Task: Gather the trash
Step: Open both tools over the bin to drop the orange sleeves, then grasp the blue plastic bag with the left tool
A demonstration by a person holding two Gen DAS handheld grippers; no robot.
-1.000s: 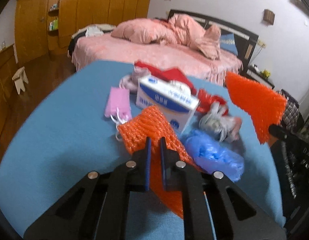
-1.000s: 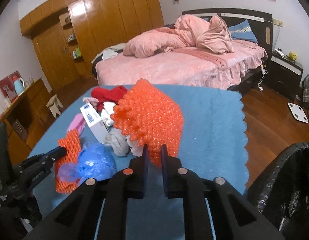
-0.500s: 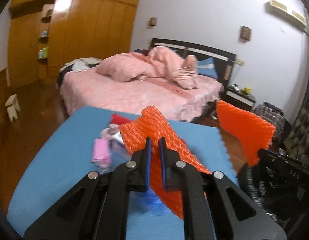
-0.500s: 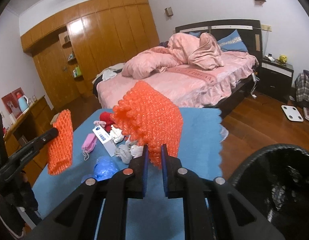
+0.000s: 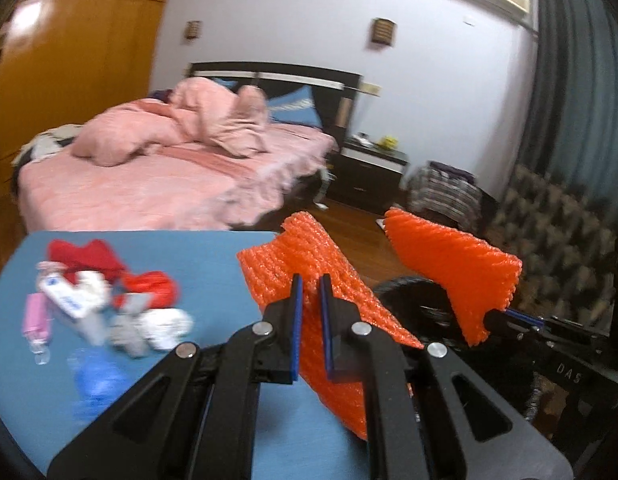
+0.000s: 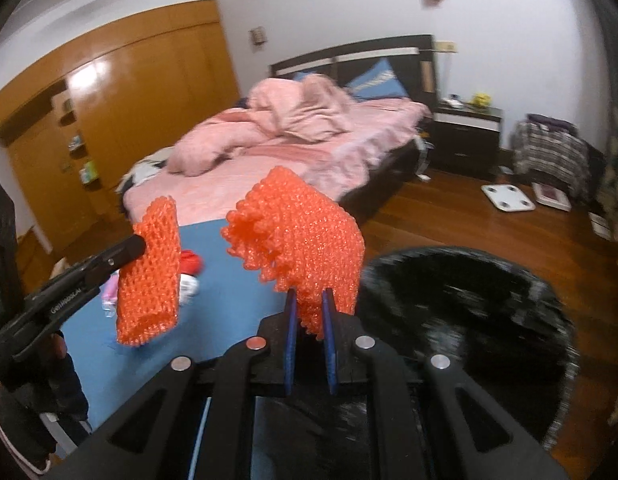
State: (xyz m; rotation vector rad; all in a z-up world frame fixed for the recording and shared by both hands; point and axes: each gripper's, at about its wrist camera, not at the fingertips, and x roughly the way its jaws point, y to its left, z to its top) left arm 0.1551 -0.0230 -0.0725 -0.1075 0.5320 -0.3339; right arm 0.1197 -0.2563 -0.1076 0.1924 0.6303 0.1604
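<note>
Two orange foam nets are in the air, one in each of my tongs, so I judge this the carry-to-bin step.

From the left wrist, my left tongs (image 5: 310,280) pinch the first orange foam net (image 5: 309,264), which hangs down past the blue pads over the edge of the blue surface (image 5: 213,280). Left behind on that surface lies the remaining trash pile (image 5: 109,304): a red bag, a white carton, a pink mask and something blue, all blurred. To the right, my right tongs hold the second orange foam net (image 5: 453,268), and below it I see the dark rim of the black bin (image 5: 413,284).

From the right wrist, my right tongs (image 6: 310,300) are pressed on the second net's lower edge, the net standing above the pads. The bin's black liner gapes just right of them and beneath. The left tongs, at the left, carry their net above the surface, short of the bin.

Next, I think, each net needs to be over the opening before I spread the tongs; the right is nearer.
</note>
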